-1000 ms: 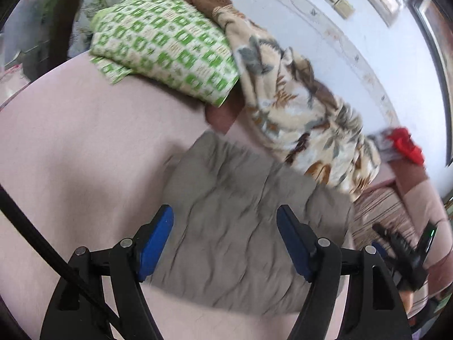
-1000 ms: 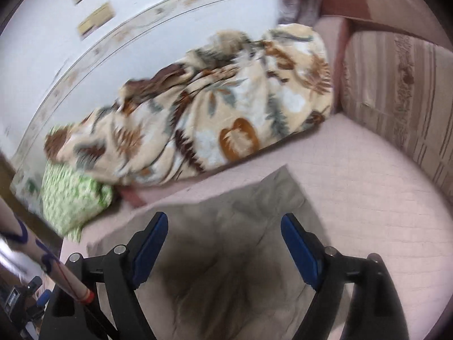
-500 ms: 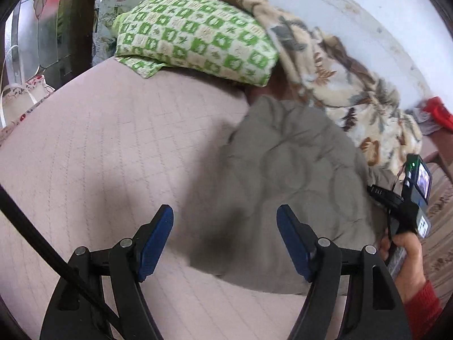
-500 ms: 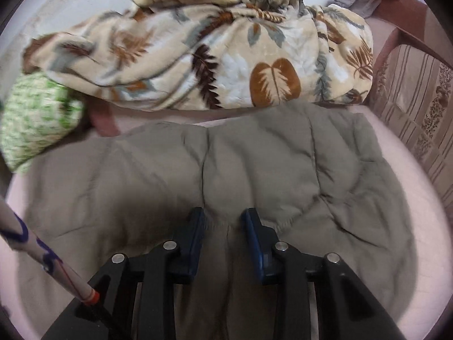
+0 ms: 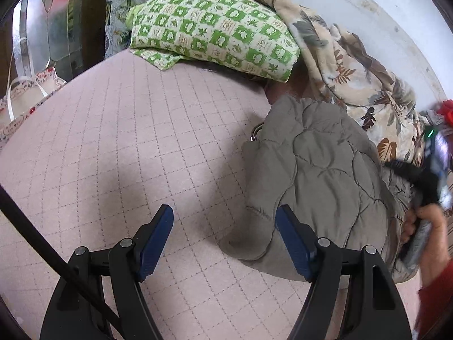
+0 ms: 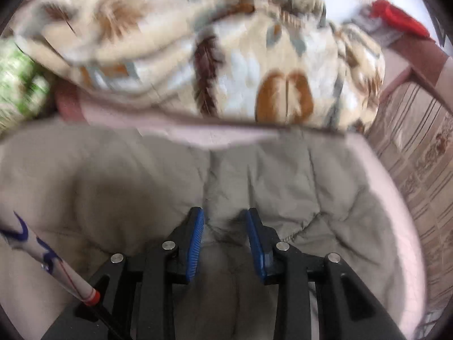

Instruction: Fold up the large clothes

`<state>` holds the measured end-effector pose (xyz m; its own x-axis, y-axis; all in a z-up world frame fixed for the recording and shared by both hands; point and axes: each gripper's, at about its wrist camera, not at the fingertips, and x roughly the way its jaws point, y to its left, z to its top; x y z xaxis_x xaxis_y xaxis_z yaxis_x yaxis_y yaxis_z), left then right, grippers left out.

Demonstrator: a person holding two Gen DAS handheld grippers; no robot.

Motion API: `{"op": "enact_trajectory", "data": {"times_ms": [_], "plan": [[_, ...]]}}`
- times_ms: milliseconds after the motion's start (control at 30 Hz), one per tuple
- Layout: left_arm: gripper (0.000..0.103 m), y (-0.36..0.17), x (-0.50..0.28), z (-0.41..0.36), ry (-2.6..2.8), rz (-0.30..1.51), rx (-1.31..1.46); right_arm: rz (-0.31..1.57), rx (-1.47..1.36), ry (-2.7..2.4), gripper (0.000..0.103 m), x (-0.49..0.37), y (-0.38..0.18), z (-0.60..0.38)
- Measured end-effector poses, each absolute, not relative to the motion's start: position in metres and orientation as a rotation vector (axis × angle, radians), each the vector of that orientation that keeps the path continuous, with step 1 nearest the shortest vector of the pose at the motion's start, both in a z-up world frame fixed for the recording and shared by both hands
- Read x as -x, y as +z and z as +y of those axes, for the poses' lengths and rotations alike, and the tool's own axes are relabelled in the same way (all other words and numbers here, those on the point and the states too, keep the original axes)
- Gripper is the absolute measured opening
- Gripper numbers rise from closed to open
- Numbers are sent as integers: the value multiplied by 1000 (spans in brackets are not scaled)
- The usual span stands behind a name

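A puffy, quilted olive jacket point(image 6: 283, 187) lies bunched on the pink stitched bed point(image 5: 127, 147). The right tool point(image 6: 225, 236), angled down, pinches a fold of it, having just closed. The left tool point(image 5: 223, 235) gapes wide, holding nothing.

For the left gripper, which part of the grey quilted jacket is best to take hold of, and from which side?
Probably the rounded near edge of the grey quilted jacket, just by the left gripper, whose jaws stand open over the pink bedcover. Coming from the bare cover side seems best: that edge is puffy and slightly raised, so one finger could slide under it. The right gripper already pinches a fold further along.
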<state>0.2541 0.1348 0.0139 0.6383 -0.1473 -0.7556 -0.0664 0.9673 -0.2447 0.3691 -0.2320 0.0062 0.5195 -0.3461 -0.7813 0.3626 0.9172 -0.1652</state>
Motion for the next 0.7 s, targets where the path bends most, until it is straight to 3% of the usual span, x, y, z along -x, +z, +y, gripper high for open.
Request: {"op": "enact_trajectory", "data": {"times_ms": [200, 300, 467, 700], "plan": [[75, 13, -253, 137, -40, 880, 256, 854, -98, -190, 35, -361, 57, -178], [75, 11, -255, 141, -32, 877, 258, 911, -113, -131, 36, -383, 37, -148], [75, 11, -260, 150, -15, 874, 277, 1045, -71, -158, 49, -418, -21, -119], [75, 9, -258, 151, -18, 882, 287, 935, -48, -28, 53, -401, 20, -72]]}}
